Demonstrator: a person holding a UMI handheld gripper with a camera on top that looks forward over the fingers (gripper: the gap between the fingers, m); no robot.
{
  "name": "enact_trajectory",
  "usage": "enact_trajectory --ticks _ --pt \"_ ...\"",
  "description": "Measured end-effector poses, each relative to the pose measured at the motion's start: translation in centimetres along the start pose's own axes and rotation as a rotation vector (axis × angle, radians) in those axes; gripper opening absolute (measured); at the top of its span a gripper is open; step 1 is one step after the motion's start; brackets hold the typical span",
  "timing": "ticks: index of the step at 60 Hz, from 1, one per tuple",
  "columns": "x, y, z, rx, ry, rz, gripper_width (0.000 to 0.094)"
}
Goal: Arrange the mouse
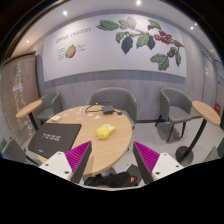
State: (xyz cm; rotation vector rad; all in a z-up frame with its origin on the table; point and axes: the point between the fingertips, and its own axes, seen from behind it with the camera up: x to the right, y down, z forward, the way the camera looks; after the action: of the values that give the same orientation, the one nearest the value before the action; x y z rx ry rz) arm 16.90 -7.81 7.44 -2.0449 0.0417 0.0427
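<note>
A small yellow object (103, 131), possibly the mouse, lies on the round wooden table (120, 148), just ahead of my fingers and a little to the left. A black flat mat or laptop (50, 141) lies on the table's left part. My gripper (112, 150) is over the table's near edge with its fingers wide apart, open, and nothing shows between the magenta pads (73, 157). A dark shape with an orange spot (110, 180) shows low between the fingers, below the table's edge; I cannot tell what it is.
White papers or cards (62, 118) and a dark cable (95, 108) lie at the table's far side. Grey armchairs (118, 100) stand behind it, another (176, 108) to the right. A second round table (210, 112) is at the right, and a wall with a plant mural (140, 38) is behind.
</note>
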Motion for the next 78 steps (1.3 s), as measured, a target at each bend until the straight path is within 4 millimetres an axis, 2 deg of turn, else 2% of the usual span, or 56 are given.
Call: enact_trajectory --ticks 1,5,7,8,10,11,12,15,16,19,20,24,25,26,33,34,35,36,38,42,43,45,46,56,63,67,71,76,78 --pt "1.2 -0.6 -0.6 -0.004 -0.002 0.000 0.0861" --pt "1.6 -0.5 0.1 -0.006 -0.005 0.000 0.0852" --pt "1.5 -0.3 0.8 -0.011 -0.019 -0.009 0.0852" --pt "0.6 0.2 2.0 -0.010 -0.030 -0.012 0.0853" --pt "0.1 0.2 2.2 -0.023 -0.052 -0.020 0.0851" --pt "-0.1 0.6 3.3 -0.029 -0.061 -0.020 0.0850" --pt "-0.2 0.6 3.2 -0.041 -0.068 -0.020 0.0850" --pt "-0.9 1.2 5.1 -0.065 -0.097 -0.026 0.0850" --pt "-1.6 1.6 6.7 -0.067 -0.102 -0.026 0.0850" --pt "-2.0 2.2 8.4 -0.096 -0.119 -0.028 0.0849" --pt "-1.6 2.0 7.9 -0.113 -0.127 -0.031 0.0849" --pt "-1.8 2.4 10.3 -0.148 -0.141 -0.039 0.0851" --pt "-1.9 2.6 11.3 -0.156 -0.142 -0.038 0.0851" --pt "-2.6 3.2 13.3 -0.156 -0.133 -0.035 0.0849" --pt "-3.6 1.7 16.6 -0.142 -0.140 -0.084 0.0846" --pt "-3.2 1.2 15.6 -0.157 -0.153 -0.087 0.0846" --pt "-2.7 0.7 16.1 -0.160 -0.152 -0.087 0.0849" --pt "-3.4 1.0 17.7 -0.153 -0.142 -0.085 0.0843" --pt "-3.6 0.8 18.5 -0.159 -0.132 -0.087 0.0836" --pt "-3.7 0.6 19.6 -0.182 -0.109 -0.112 0.0767" --pt "-3.2 0.0 19.3 -0.187 -0.101 -0.119 0.0725" --pt "-3.6 0.2 20.3 -0.181 -0.083 -0.117 0.0629" --pt "-3.7 0.2 20.4 -0.180 -0.079 -0.109 0.0550" --pt "-3.4 0.1 20.2 -0.204 -0.047 -0.060 0.0364" --pt "-2.6 -0.2 19.4 -0.180 0.023 -0.123 0.0328" --pt "-3.5 -1.2 18.4 -0.149 0.045 -0.083 0.0327" --pt "-6.6 -3.9 16.8 -0.093 0.032 -0.018 0.0328" --pt "-13.8 -7.6 13.6 -0.007 -0.074 0.070 0.0329" --pt "-16.3 -8.2 12.8 0.015 -0.096 0.085 0.0334"
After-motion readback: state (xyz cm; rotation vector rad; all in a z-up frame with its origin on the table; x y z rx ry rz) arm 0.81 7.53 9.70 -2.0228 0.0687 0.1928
